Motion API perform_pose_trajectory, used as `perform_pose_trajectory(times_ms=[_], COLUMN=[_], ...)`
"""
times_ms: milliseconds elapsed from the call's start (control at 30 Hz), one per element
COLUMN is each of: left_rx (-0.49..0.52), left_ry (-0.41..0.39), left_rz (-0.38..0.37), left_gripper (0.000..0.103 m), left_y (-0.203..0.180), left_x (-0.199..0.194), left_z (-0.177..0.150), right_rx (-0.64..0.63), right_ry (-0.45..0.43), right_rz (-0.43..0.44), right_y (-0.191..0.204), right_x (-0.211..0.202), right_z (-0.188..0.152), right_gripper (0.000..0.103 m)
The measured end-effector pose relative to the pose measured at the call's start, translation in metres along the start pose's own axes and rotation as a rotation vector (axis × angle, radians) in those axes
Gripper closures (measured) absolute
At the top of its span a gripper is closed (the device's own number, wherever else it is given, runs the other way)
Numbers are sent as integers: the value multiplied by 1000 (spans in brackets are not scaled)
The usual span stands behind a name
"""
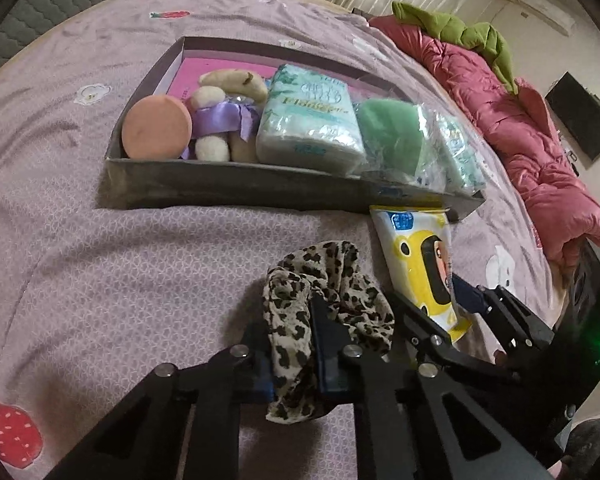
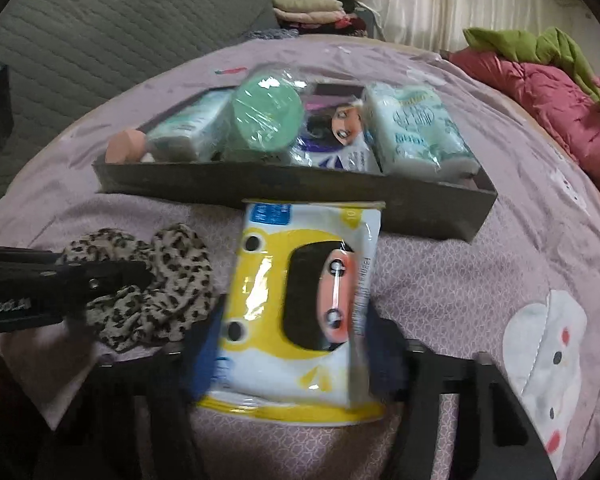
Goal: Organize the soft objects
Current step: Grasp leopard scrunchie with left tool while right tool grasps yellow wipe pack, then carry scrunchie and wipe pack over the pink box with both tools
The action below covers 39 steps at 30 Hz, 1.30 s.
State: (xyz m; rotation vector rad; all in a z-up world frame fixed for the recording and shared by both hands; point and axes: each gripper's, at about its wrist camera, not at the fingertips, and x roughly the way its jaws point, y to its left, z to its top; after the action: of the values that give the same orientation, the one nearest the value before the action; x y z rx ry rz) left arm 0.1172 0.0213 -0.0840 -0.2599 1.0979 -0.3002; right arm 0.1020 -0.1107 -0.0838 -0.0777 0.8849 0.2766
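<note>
Right wrist view: right claw point(image 2: 296, 360) pinching yellow tissue pack point(image 2: 300, 304), lettering blurred.

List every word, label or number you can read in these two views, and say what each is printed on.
"Robot.AI", first letters cut off: side of the left gripper.
Green tissue pack: large word blurred, unreadable.
Yellow tissue pack: blue label and side print too blurred.
Nothing else is legible.

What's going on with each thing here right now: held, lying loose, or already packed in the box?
Left gripper: shut on leopard scrunchie.
Right gripper: shut on yellow tissue pack.
Box: open, on the bed.
Orange sponge: in box.
Plush toy: in box.
Green tissue pack: in box.
Green wrapped sponge: in box.
</note>
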Motion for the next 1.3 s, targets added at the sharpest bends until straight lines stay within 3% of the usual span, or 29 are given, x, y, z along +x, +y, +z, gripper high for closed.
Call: perform_pose_trajectory(times_ms=[267,533,867,1300], left_rx=[-18,-13,-3,-36], left_ry=[-58,-133,-252,-332], left_rz=[-41,-49,29,83], left_gripper=[92,92,92,92], left_y=[-2,-6,-10,1], left_x=[-23,-57,-91,-92], left_z=[1,7,26,67], right_rx=[70,74,49,39], right_ry=[-35,-115,-214,-289], right_rz=[63,45,-14,-31], right_y=[-14,-16,-28,-34], right_x=[-25,-53,-75,-74], right_z=[2,6,25,62], right_gripper=[46,46,46,46])
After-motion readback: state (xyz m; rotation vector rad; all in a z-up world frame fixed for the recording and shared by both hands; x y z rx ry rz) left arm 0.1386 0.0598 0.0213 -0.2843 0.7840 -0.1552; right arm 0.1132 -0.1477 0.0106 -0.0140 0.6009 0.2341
